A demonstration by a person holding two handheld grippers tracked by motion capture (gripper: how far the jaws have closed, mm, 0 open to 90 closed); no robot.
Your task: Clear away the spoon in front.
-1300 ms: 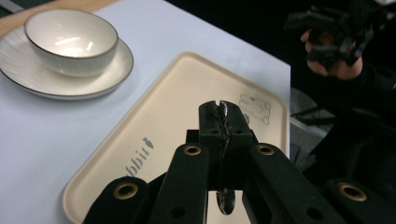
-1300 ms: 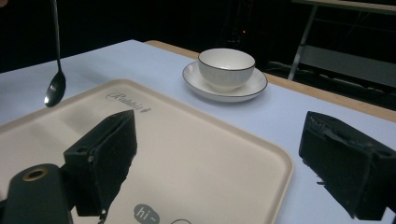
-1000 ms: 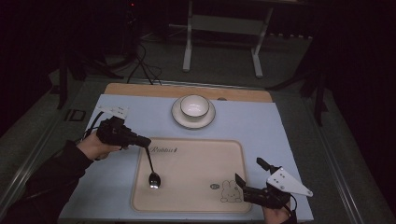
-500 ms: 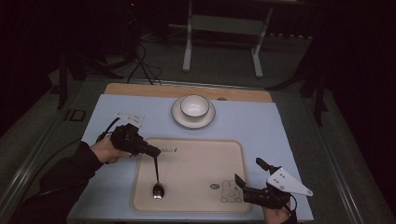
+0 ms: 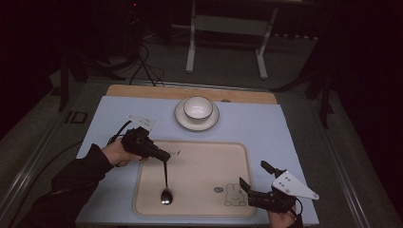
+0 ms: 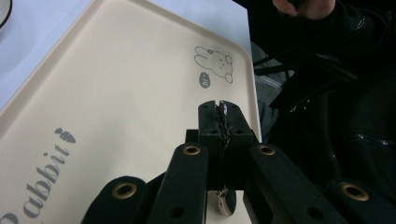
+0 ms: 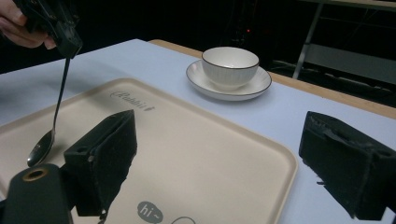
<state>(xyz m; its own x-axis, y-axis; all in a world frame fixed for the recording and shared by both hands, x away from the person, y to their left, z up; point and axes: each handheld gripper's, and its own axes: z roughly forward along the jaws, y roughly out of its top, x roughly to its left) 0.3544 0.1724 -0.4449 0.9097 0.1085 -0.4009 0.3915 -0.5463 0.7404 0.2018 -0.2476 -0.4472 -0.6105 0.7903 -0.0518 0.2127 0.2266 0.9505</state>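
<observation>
Spoon [image 5: 166, 183] hangs clenched by its handle in your left gripper [image 5: 163, 156], bowl resting on the tray [image 5: 199, 161] at seven o'clock, while your right gripper [image 5: 253, 182] gapes empty at four.

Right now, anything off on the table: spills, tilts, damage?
Nothing stands out. The bowl sits upright on its saucer, with no visible spill. The left gripper holds the spoon by its handle, its bowl end low over the tray. The right gripper is open at the tray's corner.
</observation>
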